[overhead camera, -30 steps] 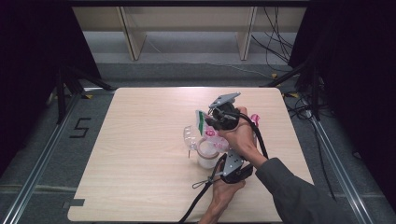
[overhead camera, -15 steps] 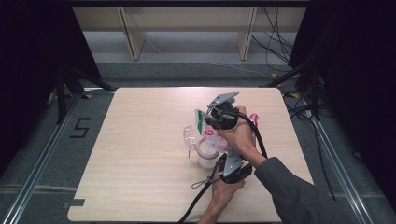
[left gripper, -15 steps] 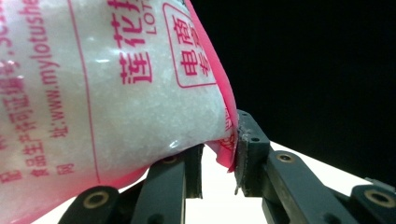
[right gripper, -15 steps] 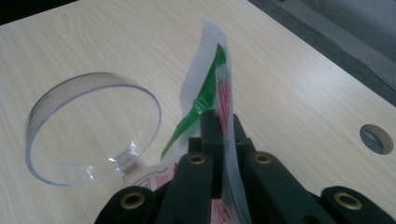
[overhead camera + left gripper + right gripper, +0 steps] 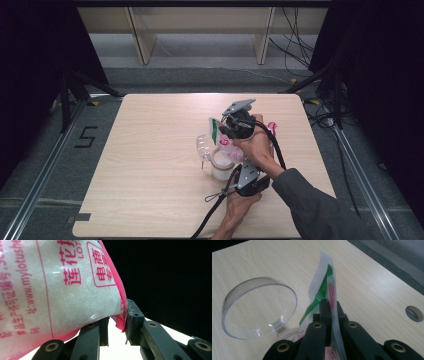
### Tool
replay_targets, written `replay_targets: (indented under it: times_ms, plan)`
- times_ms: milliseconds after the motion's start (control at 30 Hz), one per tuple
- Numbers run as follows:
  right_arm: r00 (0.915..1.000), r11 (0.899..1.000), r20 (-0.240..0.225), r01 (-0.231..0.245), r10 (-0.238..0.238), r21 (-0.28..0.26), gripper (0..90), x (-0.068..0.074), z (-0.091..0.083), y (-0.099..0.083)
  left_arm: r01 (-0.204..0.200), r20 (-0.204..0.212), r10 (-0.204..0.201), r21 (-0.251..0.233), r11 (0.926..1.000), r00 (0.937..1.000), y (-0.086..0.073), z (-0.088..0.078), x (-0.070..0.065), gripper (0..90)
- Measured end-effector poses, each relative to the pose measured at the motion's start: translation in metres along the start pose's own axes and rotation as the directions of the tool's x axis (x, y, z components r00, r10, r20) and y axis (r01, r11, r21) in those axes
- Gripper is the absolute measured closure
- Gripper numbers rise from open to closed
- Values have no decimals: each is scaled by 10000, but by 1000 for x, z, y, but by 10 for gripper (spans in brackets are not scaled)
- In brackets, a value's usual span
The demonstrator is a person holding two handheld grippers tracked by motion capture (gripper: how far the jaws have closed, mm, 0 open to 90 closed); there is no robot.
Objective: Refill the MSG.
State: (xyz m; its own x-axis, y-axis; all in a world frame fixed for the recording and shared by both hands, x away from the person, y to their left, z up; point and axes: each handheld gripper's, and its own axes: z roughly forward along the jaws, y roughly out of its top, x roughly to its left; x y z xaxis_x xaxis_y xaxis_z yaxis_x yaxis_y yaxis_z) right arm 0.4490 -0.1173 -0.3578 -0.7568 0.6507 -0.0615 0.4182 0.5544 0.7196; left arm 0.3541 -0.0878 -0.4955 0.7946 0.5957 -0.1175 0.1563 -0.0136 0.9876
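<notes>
High view: both hands are bunched together right of centre on the worktop [image 5: 150,150], working a bag of white granules [image 5: 227,146] over a clear jar [image 5: 220,167] whose hinged lid [image 5: 202,146] hangs open on the jar's left side. The right hand-held gripper [image 5: 226,131] is uppermost, a grey plate on top; the left hand-held gripper [image 5: 239,172] sits nearer the person, just right of the jar, cable trailing off toward the front edge.

Right gripper view now: the jaws are pressed fully together on the bag's flat top edge [image 5: 329,287], a thin white, green and red strip standing straight up between them. Beside it on the left sits the clear round lid [image 5: 257,310], with pale wood beyond.

Left gripper view: the bag [image 5: 57,287] bulges huge at the top left, pink print over white crystals. The jaws stand partly apart with its pink bottom corner [image 5: 121,321] dipping between them; that corner lies against the right-hand pad, while a gap shows beside the other pad. Firm pinch or not, I cannot tell.
</notes>
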Motion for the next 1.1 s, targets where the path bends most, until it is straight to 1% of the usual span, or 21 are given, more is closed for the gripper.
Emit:
replay_targets:
  times_ms: [33,67,100,133,167,200,267,300,367,400,533,567,600,667,767,800,833,900,933,967,1100]
  plan:
    - [9999,9998,-46,151,-151,158,900,-1,0,0,3,25,-2,-121,9999,10000,-1,1,-1,749]
    - [9999,9993,-48,137,-135,342,900,0,-1,0,-54,-54,54,-101,9999,10000,-1,1,-1,749]
    - [10000,9999,25,93,-94,146,900,1,0,0,-68,-70,68,-106,9999,10000,-1,1,-1,749]
    - [9999,9997,-50,161,-160,197,900,0,-1,1,-16,6,16,-106,9999,10000,0,1,-1,750]
    - [9999,9997,5,161,-162,180,900,1,0,0,-15,17,15,-98,10000,10000,0,1,-1,750]
    - [9999,9993,-69,157,-155,342,900,1,1,0,-37,-31,37,-112,9999,10000,-1,1,-2,749]
    - [9999,9997,-77,90,-88,239,900,1,0,0,-26,-44,25,-131,9999,10000,0,1,-1,750]
    - [9999,9996,-10,108,-107,245,900,1,-1,1,-42,30,43,-115,9999,10000,0,0,0,750]
    - [9999,9997,-121,16,-13,243,900,2,0,1,-34,-17,34,-153,9999,10000,0,1,-1,750]
    - [9998,9997,-93,163,-161,183,900,1,1,1,-16,14,16,-167,9999,10000,0,1,-1,751]
    - [9999,9995,20,103,-104,284,900,3,-1,2,-23,22,23,-127,9999,10000,-1,1,0,752]
    - [9992,9991,-13,395,-395,164,900,1,0,2,-14,20,14,-132,9999,10000,-1,1,0,752]
    - [9990,9989,-24,438,-438,143,900,1,-1,2,-4,14,4,-133,9999,10000,-1,2,0,753]
    - [9993,9993,-42,365,-364,70,900,2,-2,3,-11,-28,10,-118,9999,10000,-1,2,1,754]
    - [9989,9989,130,459,-457,-122,900,4,-4,5,15,-1,-15,-163,9999,10000,0,2,1,757]
    - [9996,9996,89,265,-265,24,900,5,-5,5,45,32,-44,-196,9998,10000,1,2,1,757]
    - [9987,9987,57,503,-504,76,900,5,-4,5,35,40,-35,-188,9998,10000,1,2,1,756]
    - [9984,9985,85,555,-555,31,900,4,-2,5,77,46,-76,-140,9999,10000,0,2,1,756]
    - [9990,9990,115,435,-436,105,900,3,-3,5,61,49,-60,-95,9999,10000,0,2,1,757]
    - [9998,9997,84,205,-206,131,900,4,-3,4,53,69,-53,-84,10000,10000,0,3,1,757]
    - [9997,9994,73,246,-248,244,900,2,-4,4,46,71,-45,-72,10000,10000,0,3,1,757]
